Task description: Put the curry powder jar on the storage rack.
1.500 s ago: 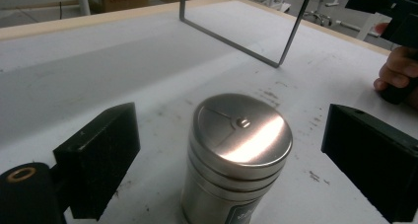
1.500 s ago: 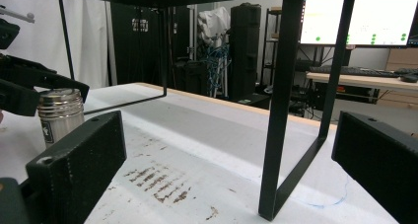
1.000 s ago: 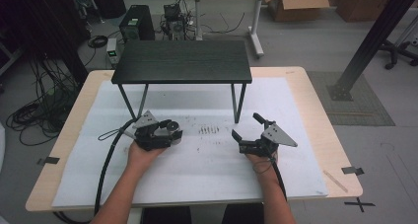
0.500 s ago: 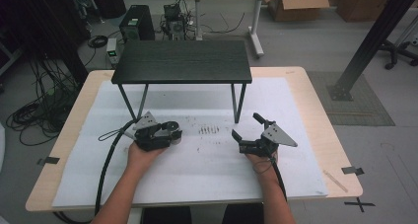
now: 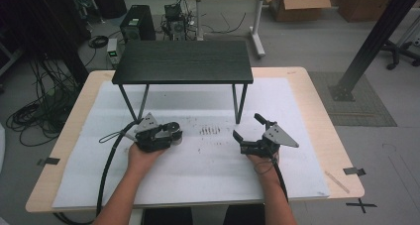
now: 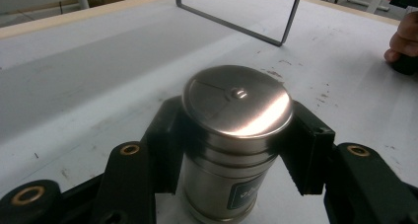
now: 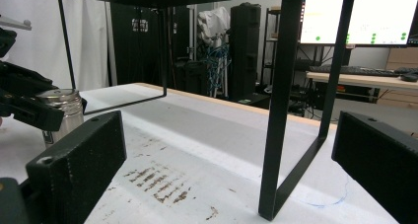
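Room: workshop with cables, computer gear and cardboard boxes on a grey floor beyond the table.
Surface: wooden table (image 5: 317,93) under a white sheet (image 5: 208,165), stained near its middle.
Stand: black shelf (image 5: 183,61) on thin metal legs, at 12 o'clock from the hands.
Tin: small steel tin (image 6: 236,135) with a flat shiny lid, upright on the sheet at 9 o'clock from the stains, below the shelf's left legs.
Left gripper: left gripper (image 5: 166,134), jaws have just been closing and now pinch the tin on both sides just under the lid.
Right gripper: right gripper (image 5: 246,129), at 3 o'clock from the stains, jaws spread wide with nothing between them, facing the shelf legs.
Step in hand: grasp on the tin looks just completed; lifting not yet begun.
Next move: probably a straight lift, keeping the tin upright and clear of the shelf edge above; the smooth wall may slip.
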The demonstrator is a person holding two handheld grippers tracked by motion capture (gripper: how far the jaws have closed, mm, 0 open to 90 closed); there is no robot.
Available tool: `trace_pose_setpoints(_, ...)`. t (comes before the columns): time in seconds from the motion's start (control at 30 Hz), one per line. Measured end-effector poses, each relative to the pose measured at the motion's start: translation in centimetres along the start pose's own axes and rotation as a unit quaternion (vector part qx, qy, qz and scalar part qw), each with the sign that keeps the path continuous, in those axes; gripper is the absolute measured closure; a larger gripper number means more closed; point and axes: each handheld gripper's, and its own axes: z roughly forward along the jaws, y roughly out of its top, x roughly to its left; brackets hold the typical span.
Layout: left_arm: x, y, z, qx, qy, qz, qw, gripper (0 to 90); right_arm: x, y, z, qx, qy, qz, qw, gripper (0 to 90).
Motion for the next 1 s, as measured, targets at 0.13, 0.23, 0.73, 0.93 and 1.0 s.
trace_pose_setpoints(0.13,0.0,0.1,-0.2,0.006,-0.002,0.004,1.0000,49.0,0.0,0.0,0.0,0.000,0.000,0.000,1.0000,0.0)
trace_pose_setpoints(0.23,0.0,0.3,-0.6,0.009,-0.002,0.017,0.9998,49.0,0.0,0.0,0.0,0.000,0.000,0.001,1.0000,0.0)
trace_pose_setpoints(0.73,-0.5,3.6,-3.3,-0.013,-0.023,0.024,0.9994,49.0,0.0,0.0,0.0,0.000,0.000,0.000,1.0000,0.0)
trace_pose_setpoints(0.93,-0.8,5.5,-4.2,-0.017,-0.025,0.033,0.9990,49.0,0.0,0.0,0.0,0.000,0.000,-0.001,1.0000,0.0)
trace_pose_setpoints(1.0,-0.9,6.0,-4.5,-0.021,-0.027,0.038,0.9987,49.0,0.0,0.0,0.0,0.000,0.000,-0.001,1.0000,0.0)
